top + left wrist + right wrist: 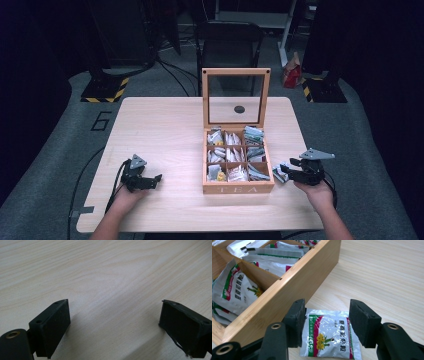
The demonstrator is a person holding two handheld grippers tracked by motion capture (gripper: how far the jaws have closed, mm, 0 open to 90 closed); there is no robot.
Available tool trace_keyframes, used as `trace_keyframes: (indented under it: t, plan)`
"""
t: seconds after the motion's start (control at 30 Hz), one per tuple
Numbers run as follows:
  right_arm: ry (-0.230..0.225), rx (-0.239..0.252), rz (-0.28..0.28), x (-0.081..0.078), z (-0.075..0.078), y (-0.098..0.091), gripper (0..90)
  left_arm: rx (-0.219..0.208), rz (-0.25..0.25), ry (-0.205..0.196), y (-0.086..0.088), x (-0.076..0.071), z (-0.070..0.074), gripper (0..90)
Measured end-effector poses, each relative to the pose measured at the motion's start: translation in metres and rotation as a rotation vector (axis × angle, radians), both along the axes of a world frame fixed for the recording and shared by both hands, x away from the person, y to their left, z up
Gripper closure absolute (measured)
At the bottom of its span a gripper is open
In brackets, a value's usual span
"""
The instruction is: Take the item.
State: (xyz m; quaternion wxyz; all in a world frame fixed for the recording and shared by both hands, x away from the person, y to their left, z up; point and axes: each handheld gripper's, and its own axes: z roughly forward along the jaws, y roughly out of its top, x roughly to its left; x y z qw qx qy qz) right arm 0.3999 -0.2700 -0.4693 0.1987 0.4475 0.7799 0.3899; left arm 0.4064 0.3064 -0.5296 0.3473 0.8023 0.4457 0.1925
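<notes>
- Lying flat on the bench [165, 125], a tea packet [329, 336] sits just beside the right-hand wall of the wooden tea box [238, 189], at about 4 o'clock from the box's middle in the high view.
- The right gripper [326, 322] straddles that packet with its fingers [362, 322] apart, one on each side; I cannot tell whether the pads touch it, and the packet rests on the wood.
- The box wall stands close against the left finger in the right gripper view, so there is little room on that side.
- The box is split into nine compartments, each stuffed with more packets [235, 172], and its glass-paned lid [236, 97] stands upright at the 12 o'clock edge.
- The left gripper [113, 322] rests at about 8 o'clock from the box, well apart from it, with its fingers [53, 326] spread wide over bare wood and nothing between them.
- Beyond the bench at 12 o'clock stands a dark chair [227, 42]; a red bag [292, 72] lies on the floor at about 1 o'clock.
</notes>
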Motion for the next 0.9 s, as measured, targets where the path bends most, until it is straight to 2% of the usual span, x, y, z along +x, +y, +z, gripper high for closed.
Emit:
trace_keyframes:
  t: [0.43, 0.57, 0.73, 0.9]
  plan:
    - [-0.02, 0.009, -0.047, -0.005, 0.015, -0.007, 46.0, 0.0, 0.0, -0.004, 0.0, 0.0, 0.0, 9.4]
    - [-0.028, 0.003, -0.059, -0.005, 0.015, -0.009, 46.0, 0.0, 0.0, -0.002, 0.0, 0.0, 0.0, 9.4]
    - [-0.035, 0.011, -0.101, -0.006, 0.014, -0.014, 45.7, 0.0, 0.0, -0.001, 0.0, 0.0, 0.0, 9.4]
    - [-0.039, 0.003, -0.107, -0.007, 0.01, -0.014, 45.6, 0.0, 0.0, -0.001, 0.0, 0.0, 0.0, 9.3]
